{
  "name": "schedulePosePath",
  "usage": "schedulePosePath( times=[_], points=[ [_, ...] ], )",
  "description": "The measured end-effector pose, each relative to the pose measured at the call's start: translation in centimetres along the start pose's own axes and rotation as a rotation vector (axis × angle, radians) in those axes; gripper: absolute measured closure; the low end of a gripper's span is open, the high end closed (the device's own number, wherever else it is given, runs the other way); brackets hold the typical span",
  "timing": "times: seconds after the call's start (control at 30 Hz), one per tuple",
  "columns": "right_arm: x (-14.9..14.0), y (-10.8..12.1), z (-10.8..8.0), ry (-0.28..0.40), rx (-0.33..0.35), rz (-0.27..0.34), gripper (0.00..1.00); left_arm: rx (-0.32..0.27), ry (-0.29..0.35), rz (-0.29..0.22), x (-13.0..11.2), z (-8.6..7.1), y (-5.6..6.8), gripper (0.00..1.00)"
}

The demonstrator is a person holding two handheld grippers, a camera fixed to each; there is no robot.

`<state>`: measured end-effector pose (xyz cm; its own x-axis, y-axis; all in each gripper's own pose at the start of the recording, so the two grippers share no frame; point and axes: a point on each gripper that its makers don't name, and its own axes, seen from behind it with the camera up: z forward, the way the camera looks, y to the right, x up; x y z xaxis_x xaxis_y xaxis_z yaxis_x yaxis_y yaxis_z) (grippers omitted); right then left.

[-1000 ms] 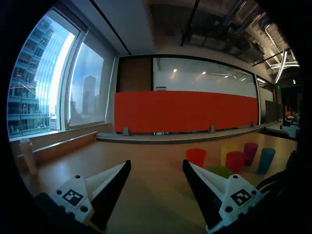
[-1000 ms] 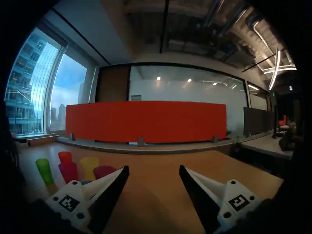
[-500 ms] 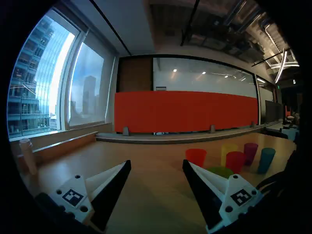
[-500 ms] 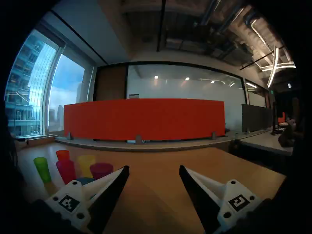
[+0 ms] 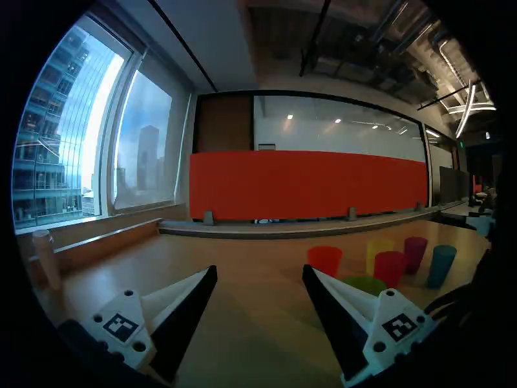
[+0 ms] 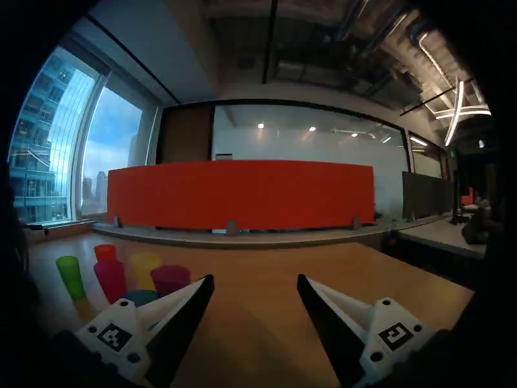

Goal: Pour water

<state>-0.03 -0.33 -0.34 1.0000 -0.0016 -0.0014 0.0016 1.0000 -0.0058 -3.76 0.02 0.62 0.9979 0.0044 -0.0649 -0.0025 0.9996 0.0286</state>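
Both the left gripper [image 5: 258,275] and right gripper [image 6: 255,284] hold their fingers wide apart, empty, above the table [image 5: 258,336].

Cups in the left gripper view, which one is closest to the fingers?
The green cup, at the front of the bunch; the other five stand farther back.
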Motion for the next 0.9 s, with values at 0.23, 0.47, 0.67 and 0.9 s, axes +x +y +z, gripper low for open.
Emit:
schedulePosePath(
  times=[0.23, 0.47, 0.67, 0.9],
  points=[
    [0.03, -0.01, 0.06, 0.0, 0.002, 0.0, 0.0, 0.0, 0.0, 0.0, 0.01, 0.0, -0.03, 0.02],
    [0.07, -0.14, -0.02, 0.0, 0.007, 0.0, 0.0, 0.0, 0.0, 0.0, -0.01, 0.03, -0.01, 0.02],
    [0.07, -0.16, -0.06, -0.001, 0.008, 0.0, 0.0, 0.0, 0.0, 0.0, -0.03, 0.06, 0.0, 0.02],
    [-0.01, -0.2, -0.01, -0.002, 0.008, 0.0, 0.0, 0.0, 0.0, 0.0, -0.04, 0.02, 0.02, 0.02]
  ],
)
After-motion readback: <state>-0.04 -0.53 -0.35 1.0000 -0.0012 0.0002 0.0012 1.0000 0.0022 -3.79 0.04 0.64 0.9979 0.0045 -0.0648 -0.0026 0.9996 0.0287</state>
